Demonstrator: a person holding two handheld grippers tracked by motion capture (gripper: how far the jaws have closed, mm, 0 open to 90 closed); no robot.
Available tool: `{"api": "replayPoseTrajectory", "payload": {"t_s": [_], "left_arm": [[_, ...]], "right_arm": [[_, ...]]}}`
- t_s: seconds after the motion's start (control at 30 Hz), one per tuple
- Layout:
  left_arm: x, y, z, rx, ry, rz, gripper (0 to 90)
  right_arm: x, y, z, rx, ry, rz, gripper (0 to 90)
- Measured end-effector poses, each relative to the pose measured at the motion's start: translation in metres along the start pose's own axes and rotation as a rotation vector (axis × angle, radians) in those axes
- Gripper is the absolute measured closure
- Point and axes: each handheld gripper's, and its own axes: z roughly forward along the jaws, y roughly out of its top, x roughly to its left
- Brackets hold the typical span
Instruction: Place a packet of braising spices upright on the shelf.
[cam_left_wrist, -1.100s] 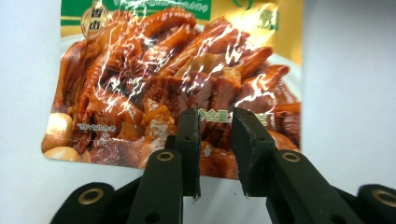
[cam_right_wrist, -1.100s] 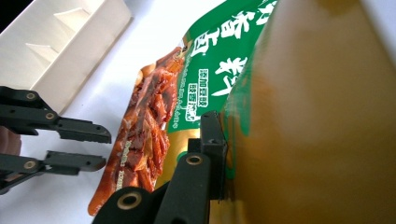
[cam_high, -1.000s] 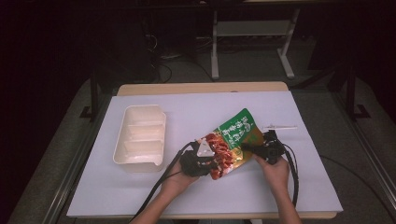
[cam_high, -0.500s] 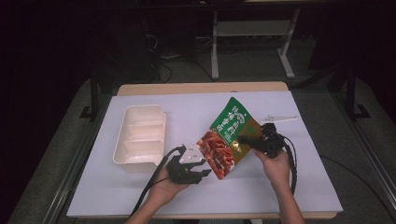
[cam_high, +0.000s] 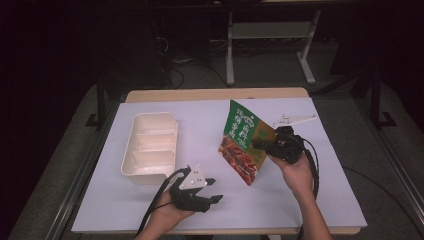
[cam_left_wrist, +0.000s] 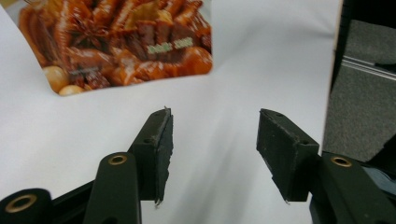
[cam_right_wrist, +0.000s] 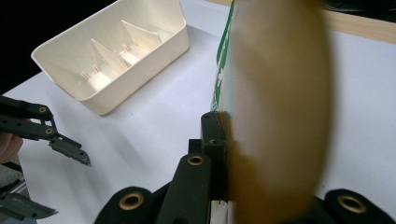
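While my right hand-held gripper (cam_high: 261, 145) pinches the snack pouch (cam_high: 245, 145) aloft, my left hand-held gripper (cam_high: 214, 190), jaws just spreading, holds nothing; placing it in the divided tray (cam_high: 150, 150) remains.

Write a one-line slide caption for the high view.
Right gripper holds a green snack pouch upright above the white table; the left gripper, jaws just opened, sits empty near the compartment tray.
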Motion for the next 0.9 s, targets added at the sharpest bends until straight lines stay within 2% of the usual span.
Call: {"api": "replayPoseTrajectory", "payload": {"t_s": [0.03, 0.13, 0.37, 0.63, 0.9], "left_arm": [[-0.001, -0.001, -0.001, -0.004, 0.001, 0.014, 44.1], [-0.005, -0.004, -0.003, -0.006, -0.012, -0.001, 42.9], [-0.012, -0.013, -0.01, -0.007, -0.006, 0.031, 39.3], [-0.018, -0.027, -0.018, -0.017, -0.011, 0.012, 34.5], [-0.028, -0.041, -0.02, -0.02, -0.024, 0.029, 31.9]], "right_arm": [[0.001, 0.001, -0.001, 0.005, -0.002, -0.002, 90.0], [0.002, 0.003, -0.003, 0.001, -0.006, -0.02, 90.0], [0.005, 0.008, -0.009, 0.003, -0.01, -0.059, 90.0], [0.01, 0.016, -0.014, 0.011, -0.008, -0.096, 90.0], [0.022, 0.03, -0.015, 0.013, 0.003, -0.133, 90.0]]}}
